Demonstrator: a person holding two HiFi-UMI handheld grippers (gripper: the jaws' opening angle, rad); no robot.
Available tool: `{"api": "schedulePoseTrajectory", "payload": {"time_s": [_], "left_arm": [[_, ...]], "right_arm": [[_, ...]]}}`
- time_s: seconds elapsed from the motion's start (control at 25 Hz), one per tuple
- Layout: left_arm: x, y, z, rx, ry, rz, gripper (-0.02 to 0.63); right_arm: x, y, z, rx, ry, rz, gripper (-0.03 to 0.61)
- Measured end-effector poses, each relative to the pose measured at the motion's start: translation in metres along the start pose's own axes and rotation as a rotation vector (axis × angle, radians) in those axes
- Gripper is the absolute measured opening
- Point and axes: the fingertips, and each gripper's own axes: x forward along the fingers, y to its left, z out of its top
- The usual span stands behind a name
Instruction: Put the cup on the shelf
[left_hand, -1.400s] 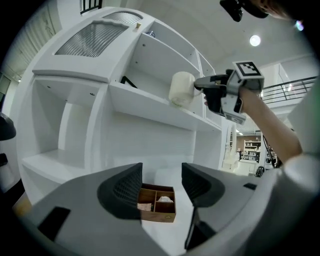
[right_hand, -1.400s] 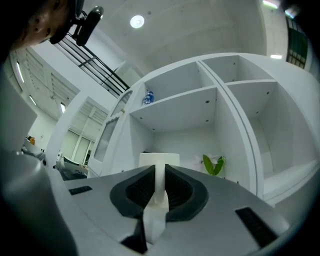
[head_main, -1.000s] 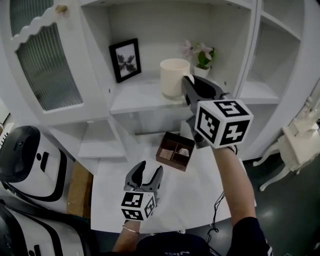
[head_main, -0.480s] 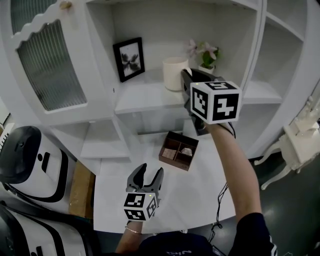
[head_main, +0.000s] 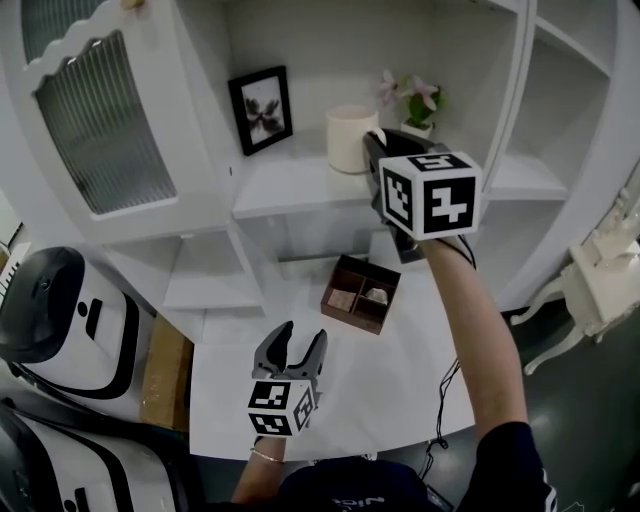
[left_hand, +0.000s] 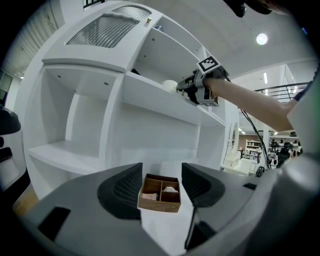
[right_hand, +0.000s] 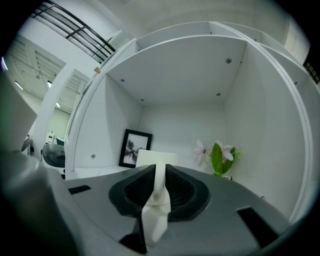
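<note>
A cream cup (head_main: 349, 138) stands on the white cabinet's middle shelf (head_main: 290, 187), between a picture frame and a plant. My right gripper (head_main: 372, 142) reaches level onto that shelf from the right. In the right gripper view the cup (right_hand: 152, 157) is straight ahead and its handle (right_hand: 160, 192) runs between the pads. The jaws have just been opening a little, and the pads still look to lie against the handle. My left gripper (head_main: 300, 344) hovers open and empty over the white table (head_main: 340, 395), pointed at a wooden box (left_hand: 161, 194).
A black picture frame (head_main: 261, 108) and a small flowering plant (head_main: 418, 102) flank the cup. The compartmented wooden box (head_main: 361, 295) sits on the table. A glass cabinet door (head_main: 100, 125) hangs open at left. White-and-black machines (head_main: 55, 320) stand at left, white furniture (head_main: 600, 285) at right.
My right gripper has pushed the cup farther onto the shelf, towards the back. The left gripper has stayed where it was, still open.
</note>
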Motion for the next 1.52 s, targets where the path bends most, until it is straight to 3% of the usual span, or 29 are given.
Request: {"api": "schedulePoseTrajectory", "payload": {"time_s": [0.24,0.36,0.6,0.8,1.24,1.52], "left_arm": [[-0.003,0.011,-0.004,-0.023,0.004,0.030,0.247],[-0.004,0.013,-0.006,-0.032,0.006,0.034,0.247],[-0.001,0.016,-0.014,-0.055,0.018,0.034,0.247],[-0.001,0.014,-0.019,-0.064,0.028,0.030,0.247],[-0.005,0.003,-0.022,-0.041,0.018,0.022,0.247],[-0.013,0.001,-0.011,-0.030,-0.064,0.031,0.247]], "right_arm": [[-0.004,0.001,-0.002,0.004,0.000,0.004,0.101],[-0.008,-0.002,-0.001,0.015,0.000,-0.017,0.193],[-0.016,-0.001,-0.015,-0.026,0.020,-0.057,0.239],[-0.027,0.008,-0.016,-0.020,-0.037,-0.015,0.283],[-0.074,0.031,-0.022,-0.090,-0.142,0.038,0.296],[-0.112,0.049,-0.043,-0.079,-0.191,0.088,0.298]]}}
